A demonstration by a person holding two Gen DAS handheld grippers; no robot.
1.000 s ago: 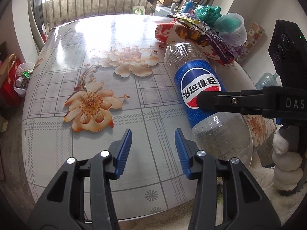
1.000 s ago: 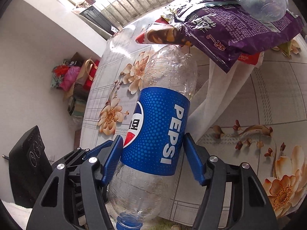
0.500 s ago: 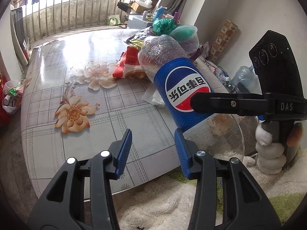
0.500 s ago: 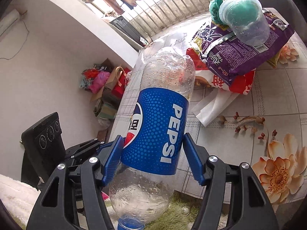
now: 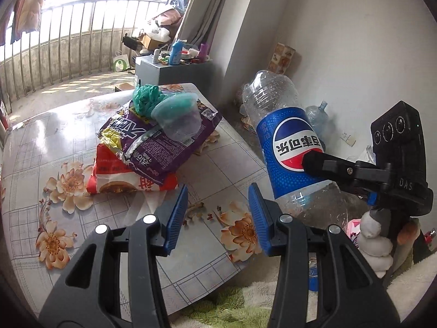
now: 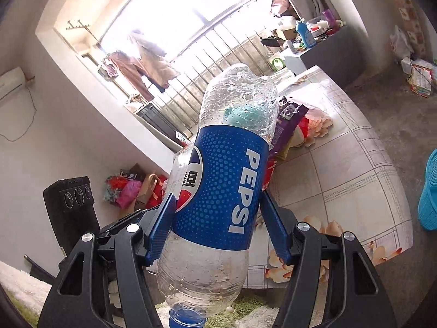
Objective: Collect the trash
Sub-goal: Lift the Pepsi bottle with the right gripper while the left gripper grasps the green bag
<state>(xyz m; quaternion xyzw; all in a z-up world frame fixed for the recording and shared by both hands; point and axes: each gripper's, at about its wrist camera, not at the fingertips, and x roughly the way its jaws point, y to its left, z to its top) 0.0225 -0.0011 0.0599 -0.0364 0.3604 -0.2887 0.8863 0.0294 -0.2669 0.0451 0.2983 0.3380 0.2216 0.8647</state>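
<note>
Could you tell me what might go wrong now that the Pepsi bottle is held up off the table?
The right gripper clamps the empty Pepsi bottle only across its smooth label, cap end down, so it could slip or crumple. The clear cup sits tilted atop the purple snack bag; nudging that pile could roll it off the table.

A lived-in room of a home, opening onto a barred balcony; laundry hangs on a line before the bright window; a low table wears a glossy floral cloth; a grey cabinet is crowded with bottles and jars; curtains hang beside it; an air conditioner is mounted on the wall; shopping bags are heaped on the floor by the wall; a large water jug stands in the corner; a shaggy rug covers the floor below the table.
</note>
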